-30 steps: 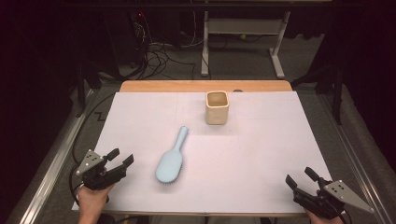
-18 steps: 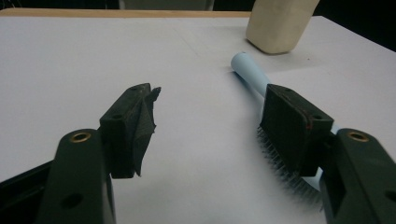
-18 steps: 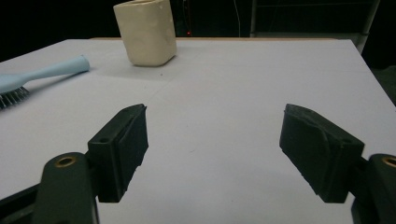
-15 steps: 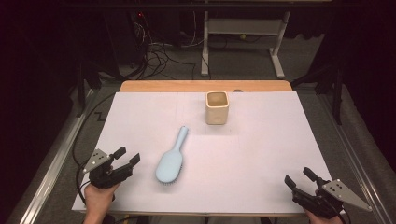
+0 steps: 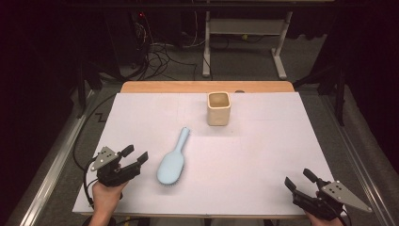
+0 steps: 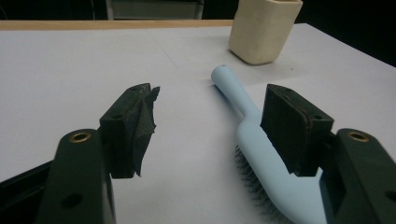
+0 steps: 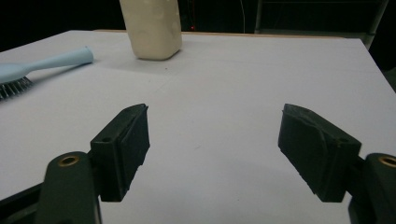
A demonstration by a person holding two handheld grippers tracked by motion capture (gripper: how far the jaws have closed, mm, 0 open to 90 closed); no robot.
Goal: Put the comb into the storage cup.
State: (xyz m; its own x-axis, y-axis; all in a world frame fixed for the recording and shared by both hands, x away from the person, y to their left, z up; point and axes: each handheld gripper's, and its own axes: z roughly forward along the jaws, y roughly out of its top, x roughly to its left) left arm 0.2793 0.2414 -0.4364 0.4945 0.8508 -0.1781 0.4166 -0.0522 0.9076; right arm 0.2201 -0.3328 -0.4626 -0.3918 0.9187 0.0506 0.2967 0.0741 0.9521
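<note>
A: How much room is there on the desk [image 5: 263, 155]?

B: Plenty. The middle and the right half are bare. The left tool [image 5: 135, 157] hangs over the near left corner, jaws wide with nothing between them, just beside the brush [image 5: 172, 164]. The right tool [image 5: 297, 178] sits at the near right corner, jaws also wide and holding nothing.

A: And the brush?

B: Left of the middle, bristles down, handle pointing toward the far edge. In the left gripper view the right jaw covers part of its head [image 6: 275, 186].

A: Any containers?

B: A cream cup [image 5: 219, 108] stands upright near the far edge, well apart from both tools. I can't make out its inside.
</note>
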